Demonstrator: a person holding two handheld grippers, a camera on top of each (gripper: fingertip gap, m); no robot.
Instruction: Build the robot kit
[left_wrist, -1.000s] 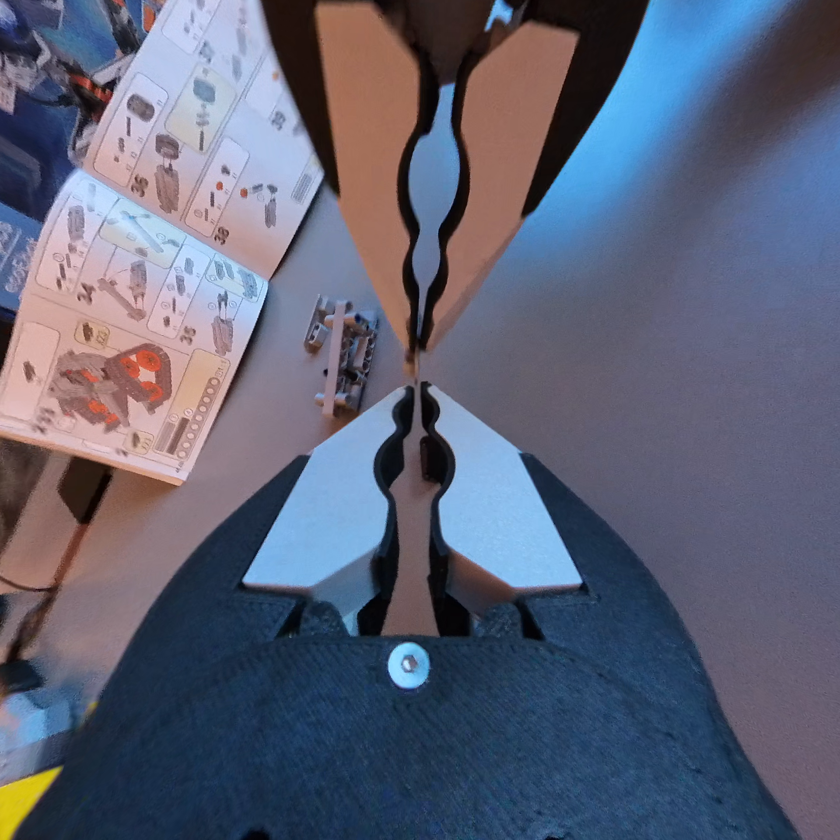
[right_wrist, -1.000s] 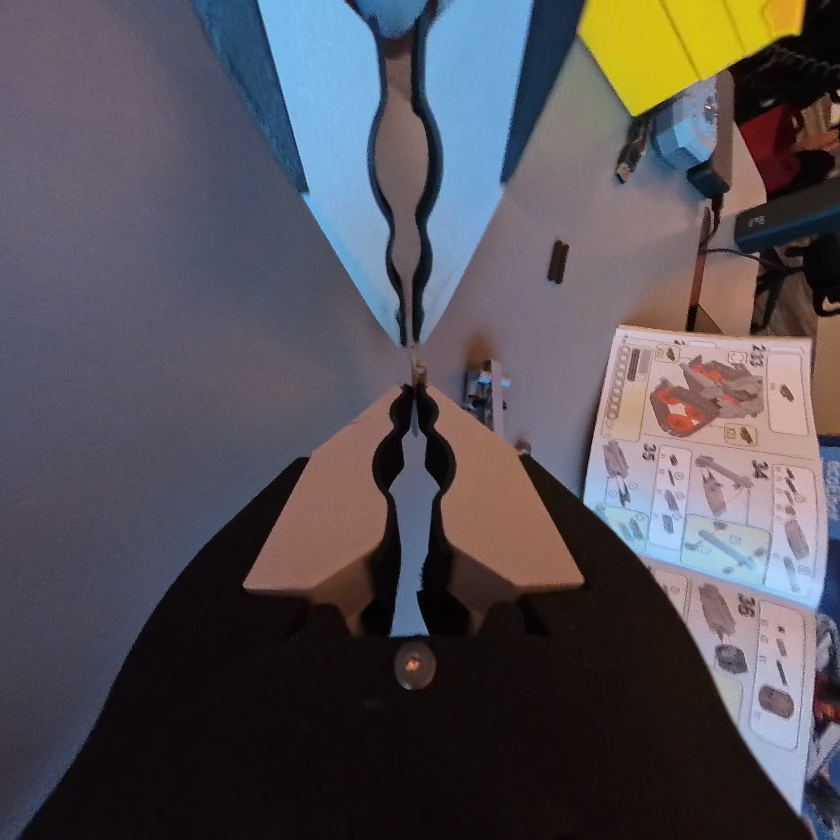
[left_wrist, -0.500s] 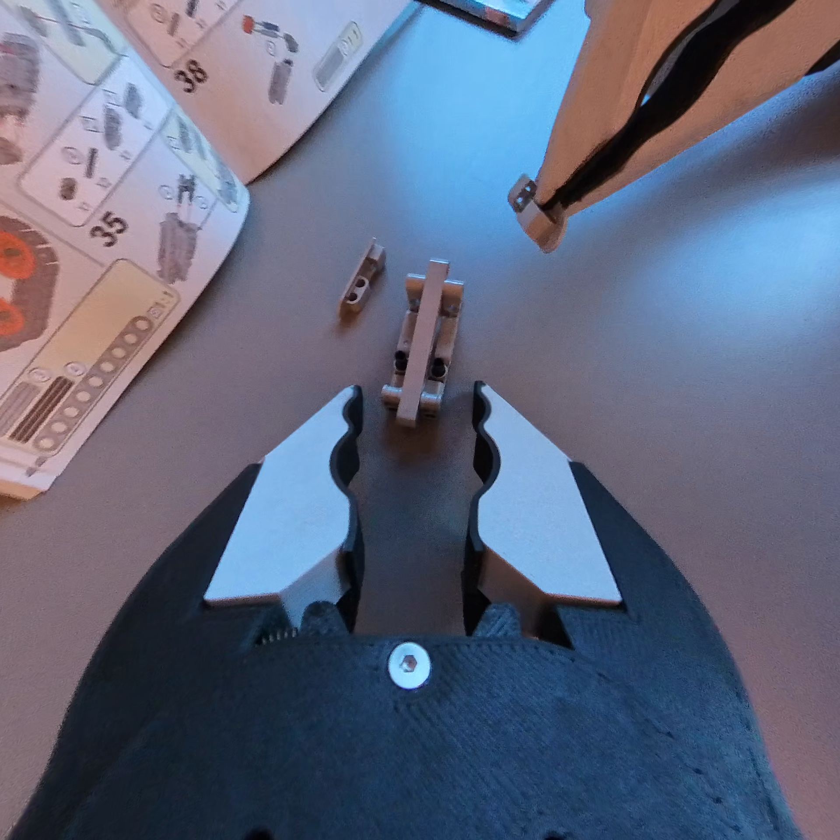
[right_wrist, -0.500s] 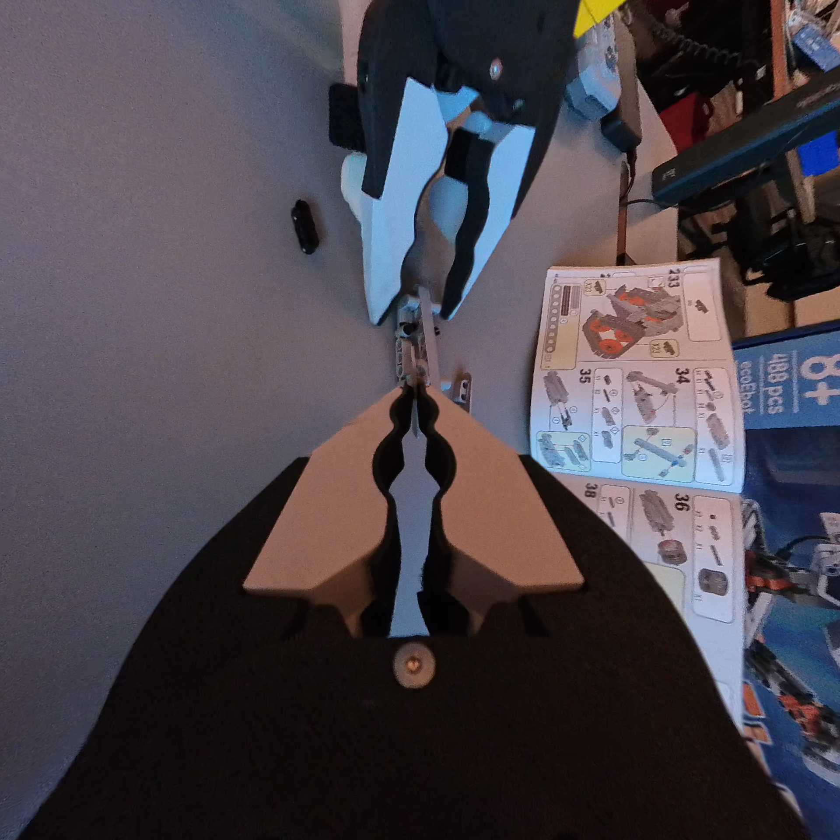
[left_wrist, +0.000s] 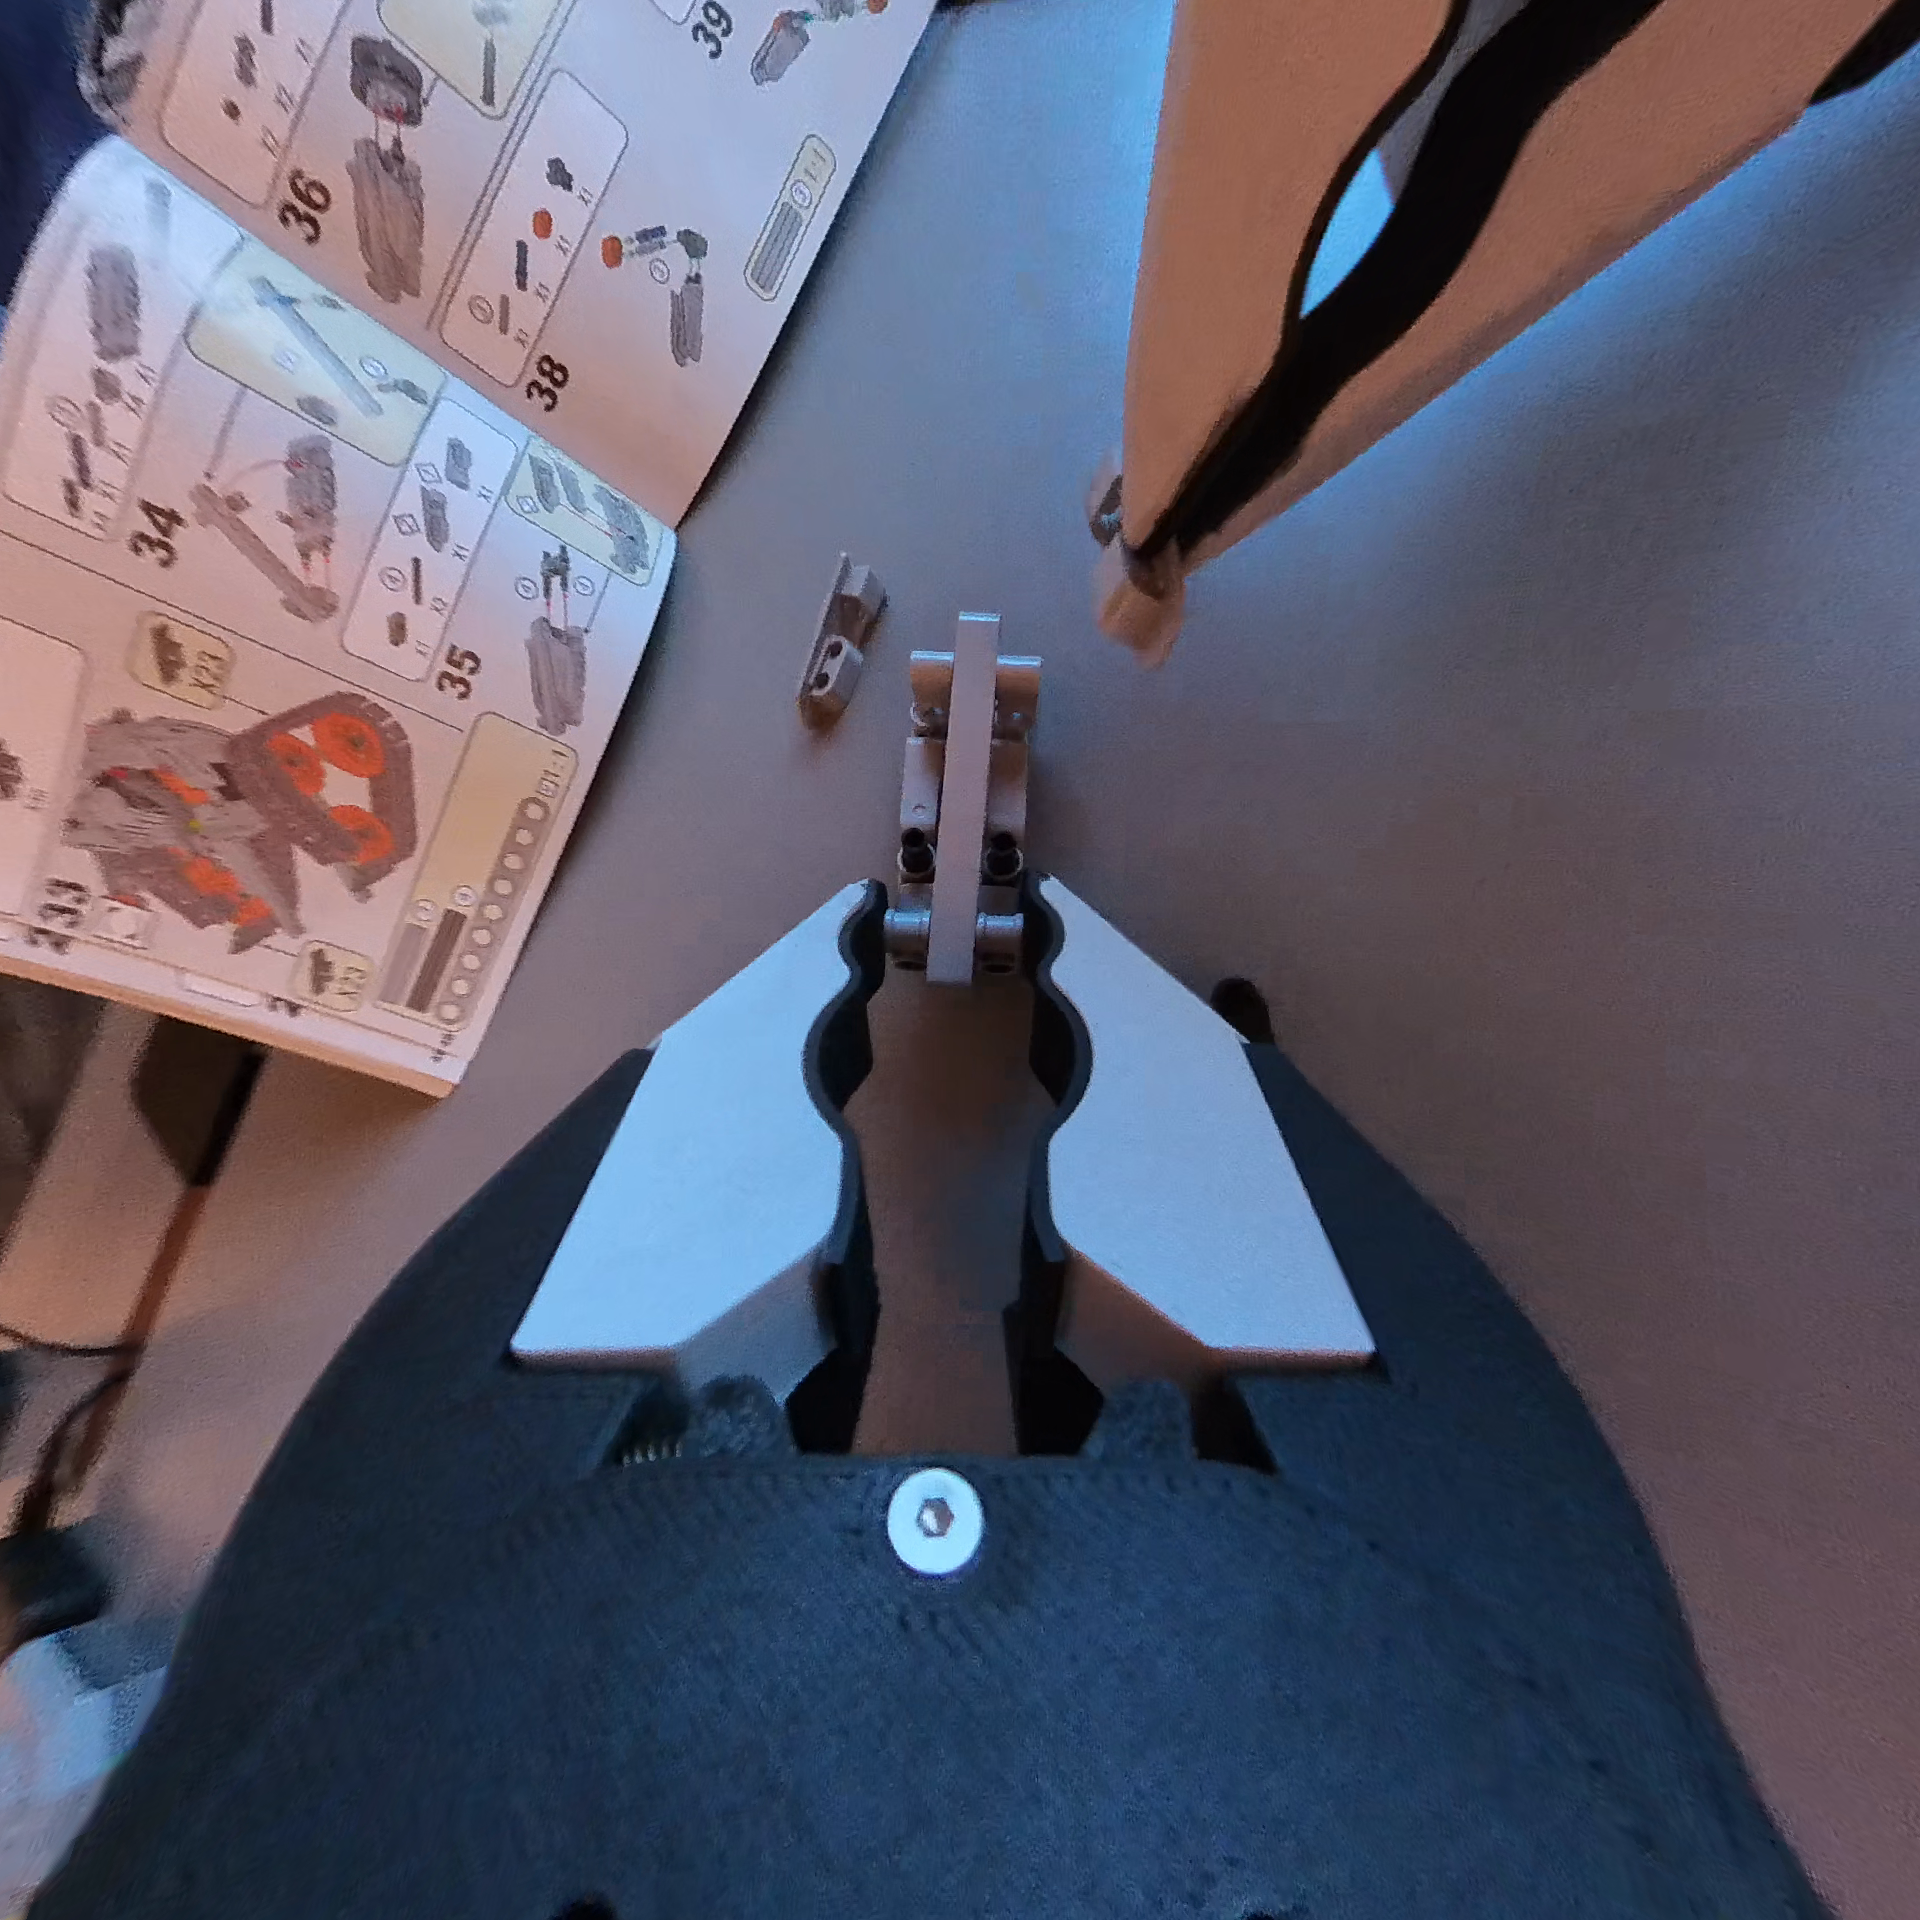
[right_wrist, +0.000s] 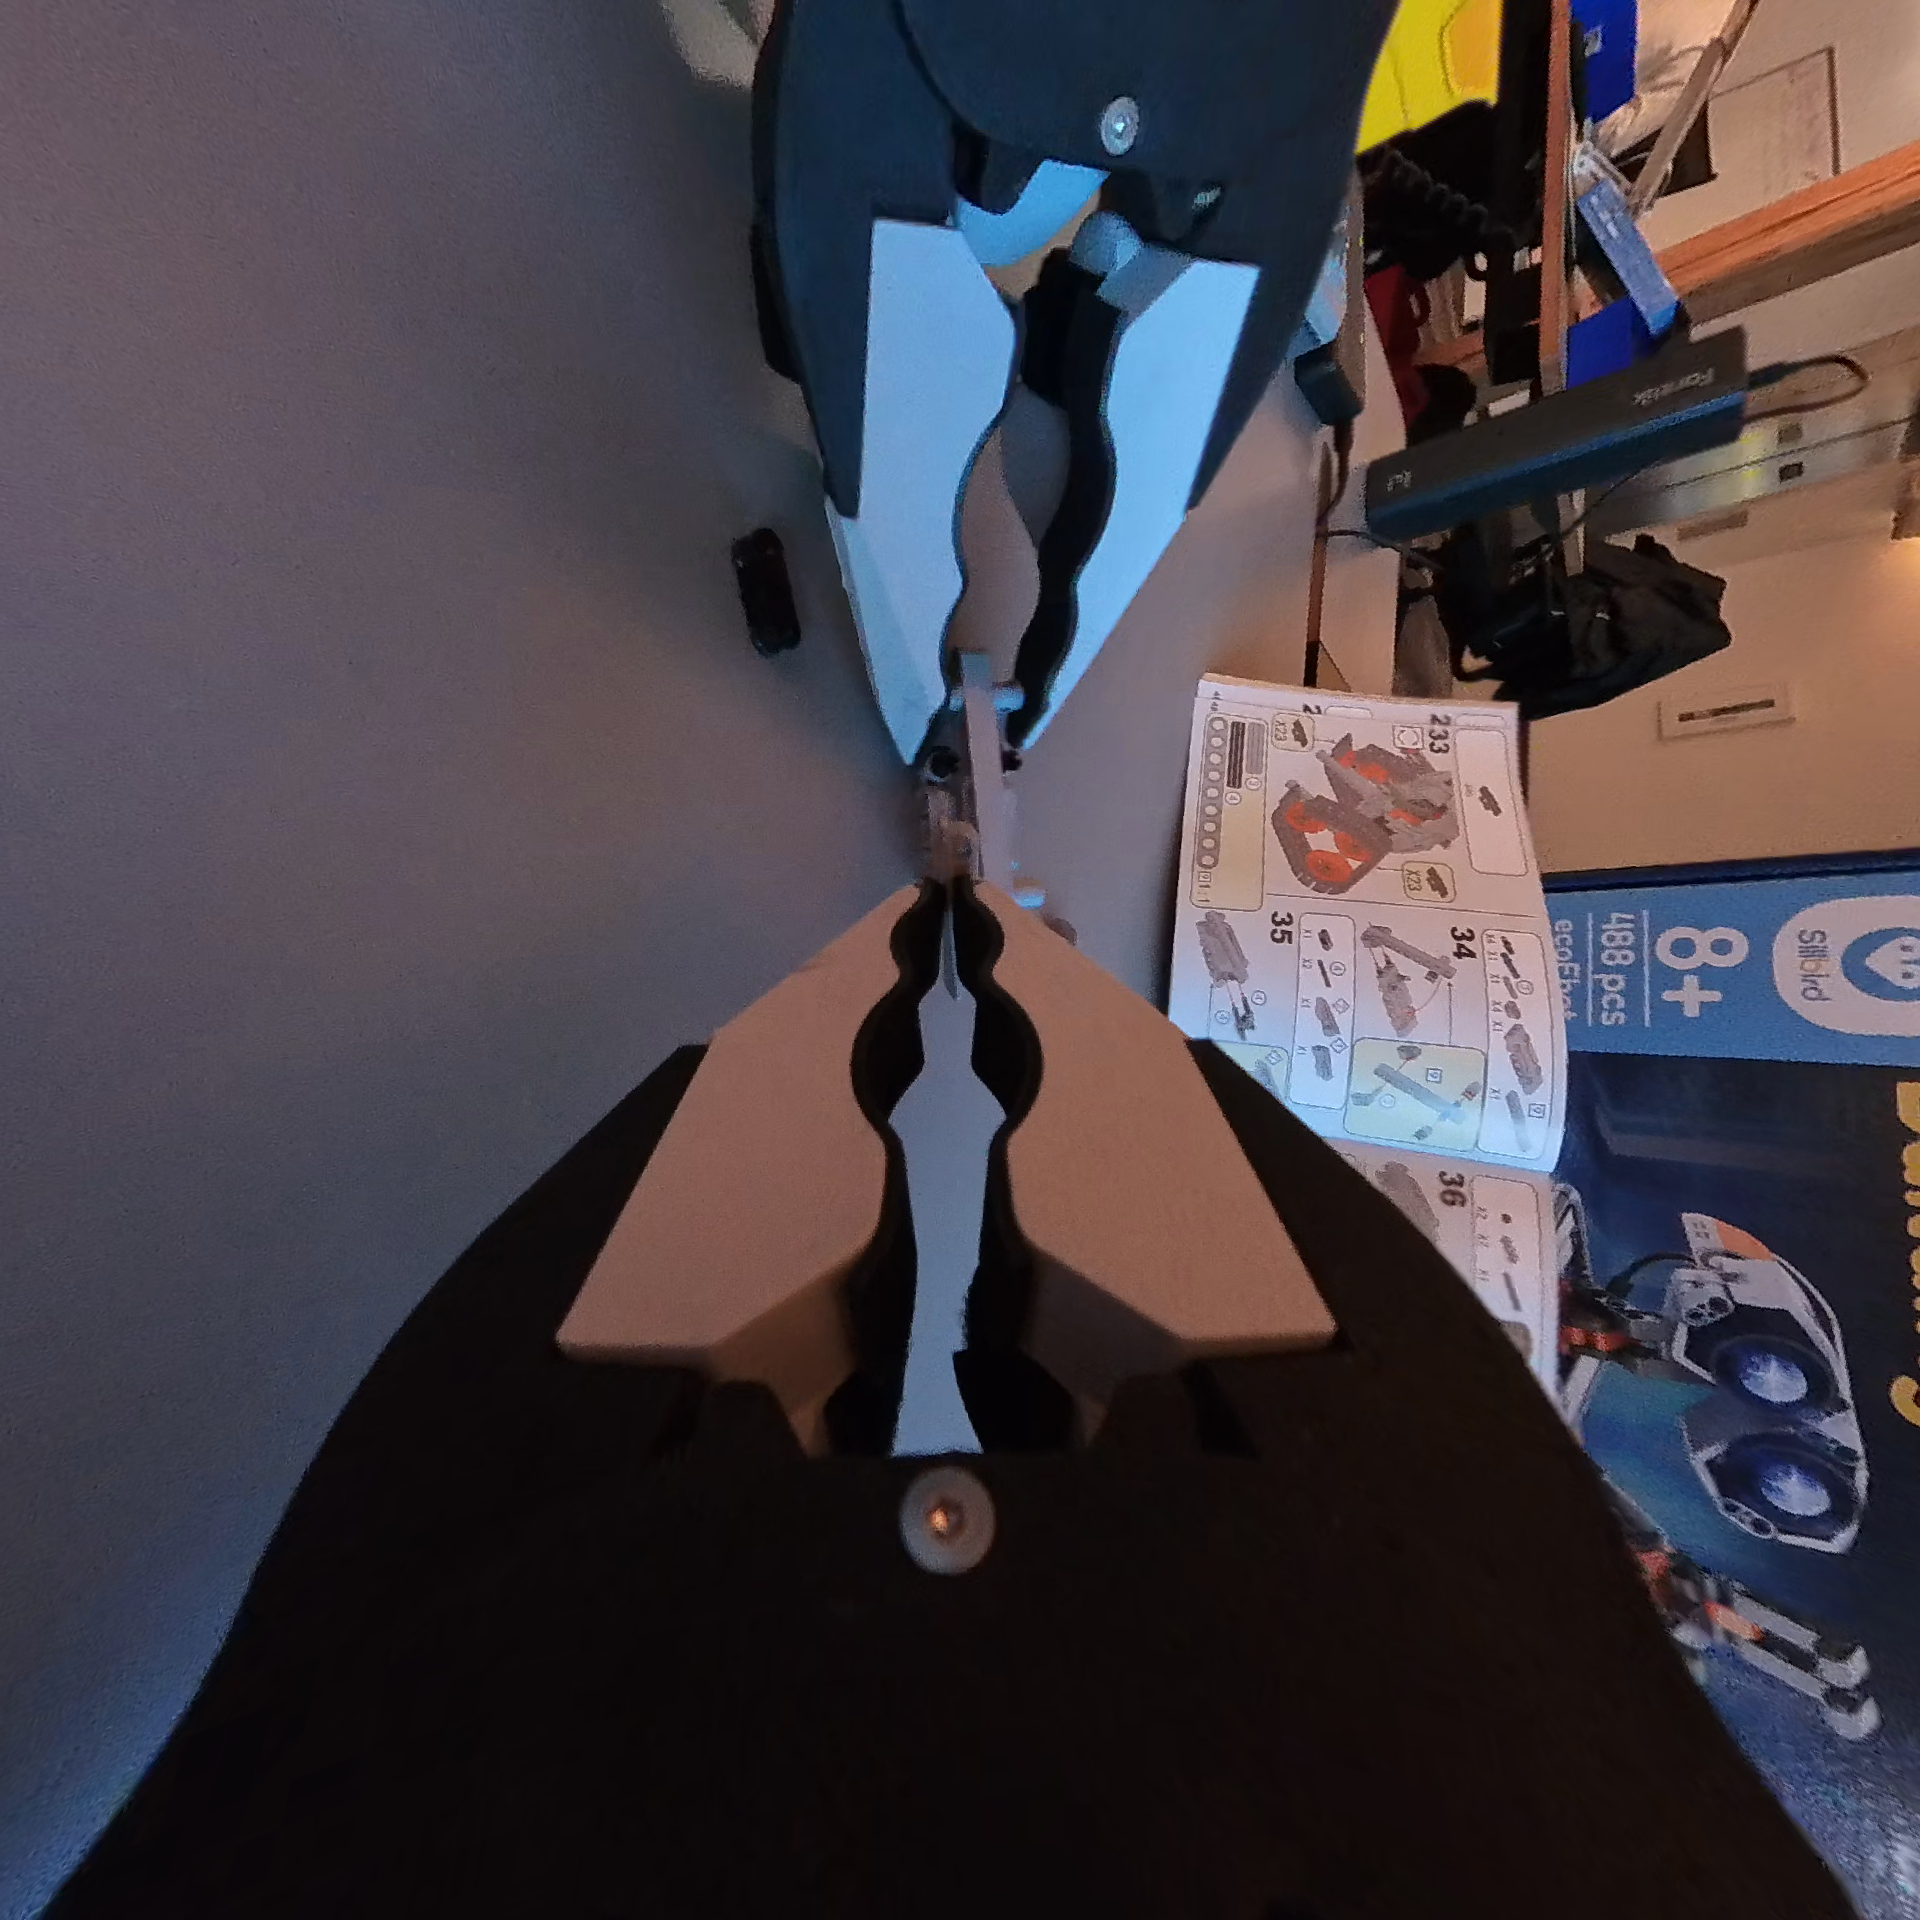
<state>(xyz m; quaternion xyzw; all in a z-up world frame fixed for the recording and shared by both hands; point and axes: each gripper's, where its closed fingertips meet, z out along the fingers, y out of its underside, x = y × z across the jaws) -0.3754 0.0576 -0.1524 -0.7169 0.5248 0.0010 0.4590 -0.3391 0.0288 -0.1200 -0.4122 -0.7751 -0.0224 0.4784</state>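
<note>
Left tool apart, straddling grey assembly's near end on desk; right tool clamped on small grey piece.

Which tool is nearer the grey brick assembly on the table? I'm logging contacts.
Left. The left tool has its open jaws around the near end of the grey brick assembly. The right tool sits off to the assembly's far right, shut on a small grey piece.

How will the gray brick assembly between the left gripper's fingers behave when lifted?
Probably stiff and light: the gray brick assembly is small, hard-looking plastic. The beam on top may pop loose, since several pinned parts make it up. Gripped only at narrow pin ends, it could twist in the left gripper.
</note>
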